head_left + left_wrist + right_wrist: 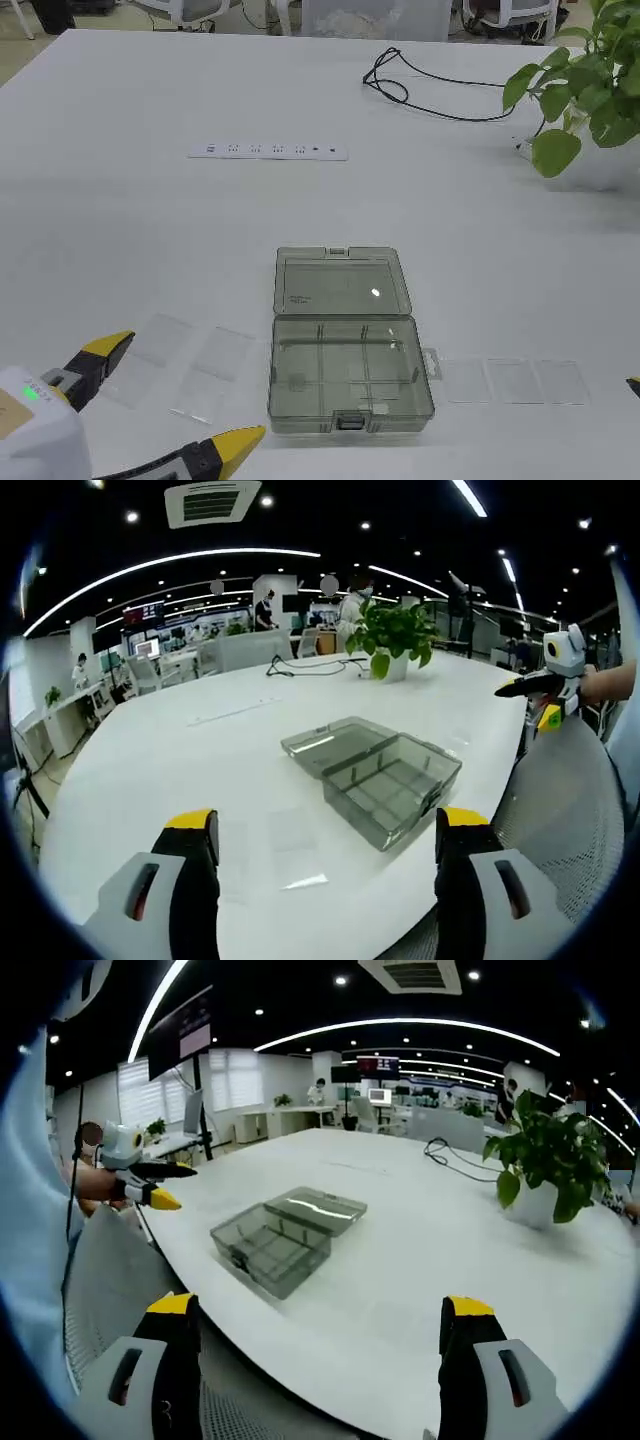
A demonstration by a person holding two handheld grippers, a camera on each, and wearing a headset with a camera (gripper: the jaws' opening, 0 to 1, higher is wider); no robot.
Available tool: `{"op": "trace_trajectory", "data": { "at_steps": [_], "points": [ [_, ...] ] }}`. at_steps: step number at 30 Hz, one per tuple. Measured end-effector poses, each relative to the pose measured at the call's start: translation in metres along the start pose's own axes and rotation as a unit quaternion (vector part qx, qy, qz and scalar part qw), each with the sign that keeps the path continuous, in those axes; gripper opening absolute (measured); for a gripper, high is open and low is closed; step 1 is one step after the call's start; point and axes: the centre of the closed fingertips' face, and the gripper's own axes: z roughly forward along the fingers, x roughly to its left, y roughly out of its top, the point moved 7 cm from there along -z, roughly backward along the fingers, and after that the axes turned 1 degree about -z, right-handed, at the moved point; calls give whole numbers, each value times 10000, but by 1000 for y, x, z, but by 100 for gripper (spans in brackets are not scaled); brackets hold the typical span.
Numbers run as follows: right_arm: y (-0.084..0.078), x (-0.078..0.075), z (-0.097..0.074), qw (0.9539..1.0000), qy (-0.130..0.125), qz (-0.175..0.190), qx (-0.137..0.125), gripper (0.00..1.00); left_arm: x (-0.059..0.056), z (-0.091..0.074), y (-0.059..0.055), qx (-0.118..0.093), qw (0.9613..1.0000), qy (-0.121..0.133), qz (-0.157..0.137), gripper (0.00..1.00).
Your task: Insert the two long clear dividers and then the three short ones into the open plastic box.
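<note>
Plastic box sits open near the bench front edge, long dividers left, short dividers right. Left gripper spread wide, empty, just by the long dividers; right gripper spread, empty, apparently off the front edge.

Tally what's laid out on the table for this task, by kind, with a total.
Long clear dividers: 2
Short clear dividers: 3
Open plastic box: 1
Total: 6
</note>
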Motion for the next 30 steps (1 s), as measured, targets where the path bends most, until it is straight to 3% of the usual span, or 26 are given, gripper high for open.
{"op": "trace_trajectory", "data": {
  "at_steps": [30],
  "points": [
    [-1,4,5,10000,-9,69,35,100,-1,1,-13,158,9996,-47,-235,86]
  ]
}}
